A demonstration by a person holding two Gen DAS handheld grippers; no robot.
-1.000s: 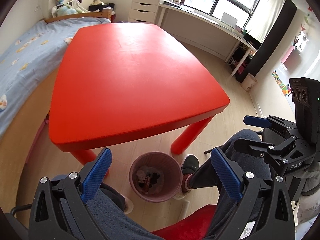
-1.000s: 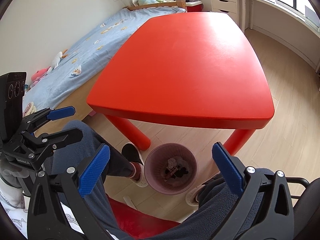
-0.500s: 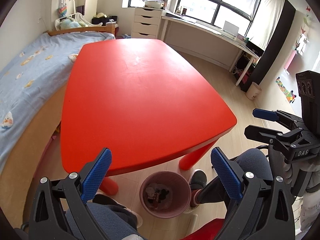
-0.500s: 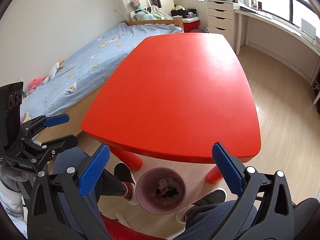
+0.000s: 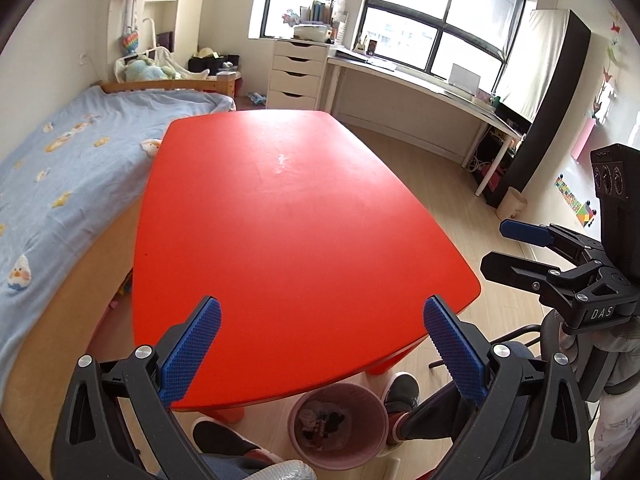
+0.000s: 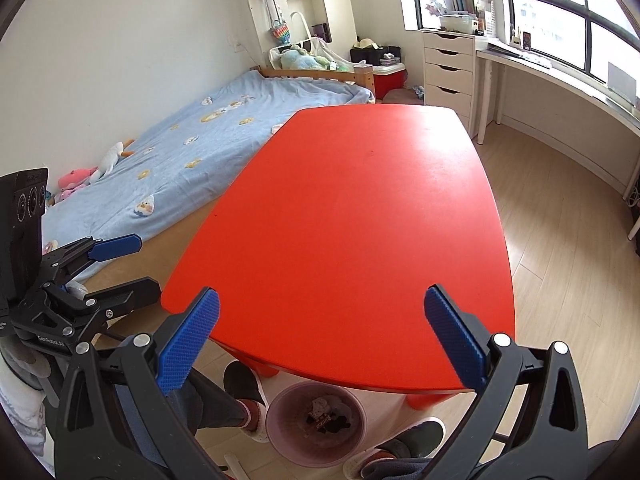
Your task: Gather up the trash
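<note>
- Left tool (image 5: pixel 322 350) spread wide, blue pads (image 5: pixel 191 353) well apart, nothing between them; hovers over near edge of red tabletop (image 5: pixel 288 216).
- Right tool (image 6: pixel 320 340) also spread wide, nothing pinched, blue pads (image 6: pixel 188 344) apart; above same near edge from the other side.
- Each tool visible in the other's view: right tool at the right edge of the left wrist view (image 5: pixel 524 250), left tool at the left edge of the right wrist view (image 6: pixel 120 264); both show fingers apart.
- Pink trash bin (image 5: pixel 338 426) on the floor, partly under the tabletop's near edge, between the person's two feet; also in right wrist view (image 6: pixel 316 424).
- Trash (image 5: pixel 320 424) already inside the bin: crumpled pale paper plus dark bits and a small printed wrapper; exact items too small to tell.
- Dark grey shoe (image 5: pixel 402 390) just right of the bin in left wrist view; another shoe (image 5: pixel 218 440) to its left.
- Red table leg (image 6: pixel 426 400) just beside the bin in right wrist view.
- Bed with light blue cover (image 6: pixel 192 152) alongside the tabletop's left side; plush toys (image 6: pixel 76 184) on it near the wall.
- White drawer unit (image 5: pixel 298 74) and long white desk (image 5: pixel 416 84) under the window at the far end.
- Light wood floor (image 6: pixel 560 240) on the right.
</note>
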